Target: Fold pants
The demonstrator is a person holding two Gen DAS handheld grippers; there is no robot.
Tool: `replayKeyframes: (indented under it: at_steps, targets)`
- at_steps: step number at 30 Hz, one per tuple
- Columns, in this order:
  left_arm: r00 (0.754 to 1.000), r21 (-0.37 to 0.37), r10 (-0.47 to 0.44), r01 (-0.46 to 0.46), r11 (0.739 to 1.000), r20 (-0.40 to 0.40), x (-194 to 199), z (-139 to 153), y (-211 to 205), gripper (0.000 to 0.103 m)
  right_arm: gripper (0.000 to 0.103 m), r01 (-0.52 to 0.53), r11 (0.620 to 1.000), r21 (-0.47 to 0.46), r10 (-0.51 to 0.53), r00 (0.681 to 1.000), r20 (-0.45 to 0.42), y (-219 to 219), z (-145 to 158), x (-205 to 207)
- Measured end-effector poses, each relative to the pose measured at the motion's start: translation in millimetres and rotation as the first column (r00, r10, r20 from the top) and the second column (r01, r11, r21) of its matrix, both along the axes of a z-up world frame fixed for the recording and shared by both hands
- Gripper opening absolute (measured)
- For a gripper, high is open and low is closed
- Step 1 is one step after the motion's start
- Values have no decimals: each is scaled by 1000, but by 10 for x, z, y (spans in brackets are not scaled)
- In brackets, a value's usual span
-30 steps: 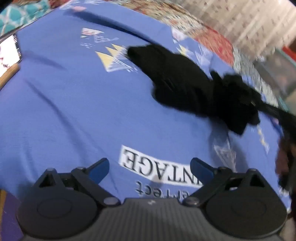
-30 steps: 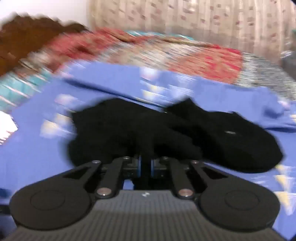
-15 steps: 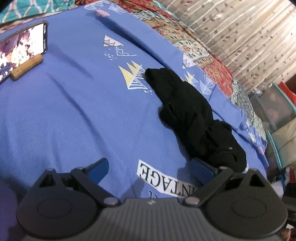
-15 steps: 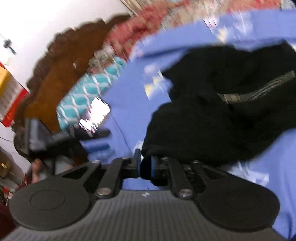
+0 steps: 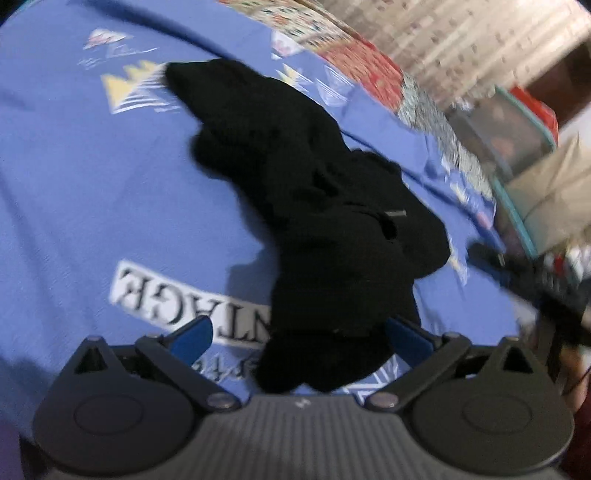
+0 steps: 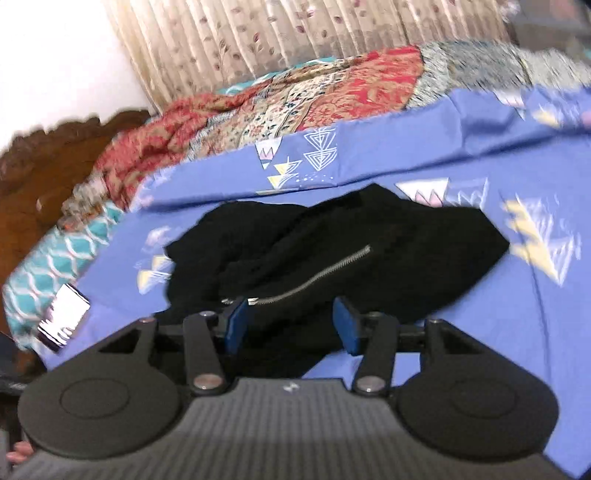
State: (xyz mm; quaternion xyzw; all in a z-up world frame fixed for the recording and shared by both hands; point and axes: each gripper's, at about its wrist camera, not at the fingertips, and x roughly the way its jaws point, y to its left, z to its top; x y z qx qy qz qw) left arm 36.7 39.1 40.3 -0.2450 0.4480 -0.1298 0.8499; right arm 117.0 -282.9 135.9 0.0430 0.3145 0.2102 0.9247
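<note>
The black pants [image 5: 317, 206] lie crumpled on the blue printed bedsheet [image 5: 92, 184]. In the left wrist view a fold of them reaches between the wide-open jaws of my left gripper [image 5: 299, 334]; the blue pads stand apart from the cloth. In the right wrist view the pants [image 6: 332, 251] show a silver zipper [image 6: 317, 277] running diagonally. My right gripper [image 6: 291, 325] is open over the near edge of the pants, with cloth between its blue pads. The other gripper shows blurred at the right of the left wrist view [image 5: 524, 273].
A red patterned quilt [image 6: 295, 96] lies behind the sheet, with a curtain [image 6: 295, 33] beyond. A phone [image 6: 64, 317] lies at the sheet's left edge by a teal pillow [image 6: 48, 258]. A wooden headboard [image 6: 33, 162] stands at left. Storage boxes [image 5: 517, 125] stand past the bed's right side.
My right gripper was shut on the pants and has opened, letting the cloth go. My left gripper has moved in so that the pants lie between its open jaws.
</note>
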Motion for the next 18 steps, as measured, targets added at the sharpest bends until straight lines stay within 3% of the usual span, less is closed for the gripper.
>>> replayKeyframes:
  at_steps: [1,2,3,4,6,7,8,10,12,13,16,18]
  targets:
    - [1000,3,-15,15,1000,10,38,-1,-63,97,54,-40,999,-29,40,999,3,104,-27,88]
    - [1000,-5,-26,26,1000,15,53,-17,-101,86,56,-99,993,-72,99,995,7,255,-77,204]
    - [999,-12,-35,35,999,10,91,-27,-148,68,60,-160,980,-120,162,987,8,413,-139,306]
    - [999,-17,-39,39,999,3,98,-70,-167,62,62,-208,965,-159,212,977,8,476,-225,298]
    - [999,-35,-47,47,998,-8,103,-136,-157,31,60,-278,928,-248,282,959,-21,731,-465,392]
    - [999,-40,-51,51,998,-9,107,-131,-141,22,56,-291,911,-293,288,956,-54,840,-605,540]
    - [999,-30,-52,52,998,1,106,-99,-106,16,27,-295,901,-318,285,955,-79,776,-738,555]
    - [997,52,-20,16,999,74,106,111,35,14,23,-266,919,-291,245,964,-107,779,-788,663]
    - [983,144,18,-44,989,182,126,424,212,13,12,-177,955,-239,174,984,-34,708,-530,796]
    - [973,163,29,-67,984,228,150,584,312,12,12,-127,970,-206,135,991,24,598,-322,828]
    - [925,225,64,-158,961,375,165,1148,573,12,11,49,998,-38,-42,984,171,100,424,920]
    - [870,277,71,-232,933,488,55,1496,684,12,11,168,983,72,-181,950,254,-322,895,918]
